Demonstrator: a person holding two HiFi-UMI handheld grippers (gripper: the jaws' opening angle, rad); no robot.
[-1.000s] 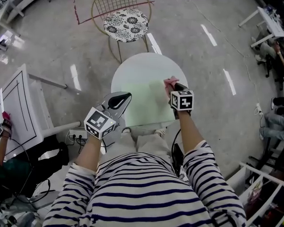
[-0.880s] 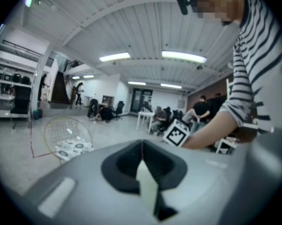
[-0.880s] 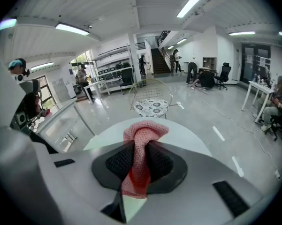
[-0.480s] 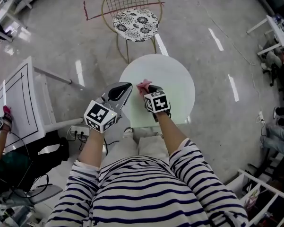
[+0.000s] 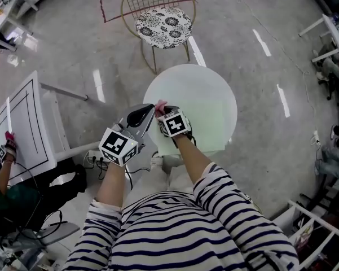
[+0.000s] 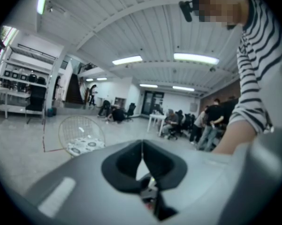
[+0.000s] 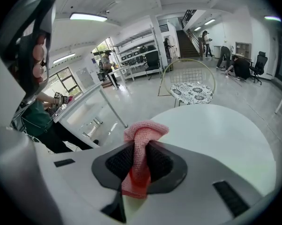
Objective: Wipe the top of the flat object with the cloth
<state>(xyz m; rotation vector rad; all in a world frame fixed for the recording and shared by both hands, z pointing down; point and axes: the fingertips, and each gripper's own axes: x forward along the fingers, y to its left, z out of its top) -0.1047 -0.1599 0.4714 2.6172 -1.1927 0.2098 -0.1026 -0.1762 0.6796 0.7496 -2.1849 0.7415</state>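
Jaws: right gripper (image 7: 140,165) clamps pink cloth (image 7: 143,135); left gripper (image 6: 141,156) closed, empty.
Cloth at left edge of table (image 5: 206,92); wiping seemingly unfinished.

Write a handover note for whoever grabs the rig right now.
Left claw: shut, empty, held beside the table at its left edge.
Right claw: shut on the pink cloth, angled down at that same edge.
Done: cloth gripped and brought to the table. Nothing on the top shows which part is wiped.
Left: wipe the top; probably sweep from this edge across to the far side.
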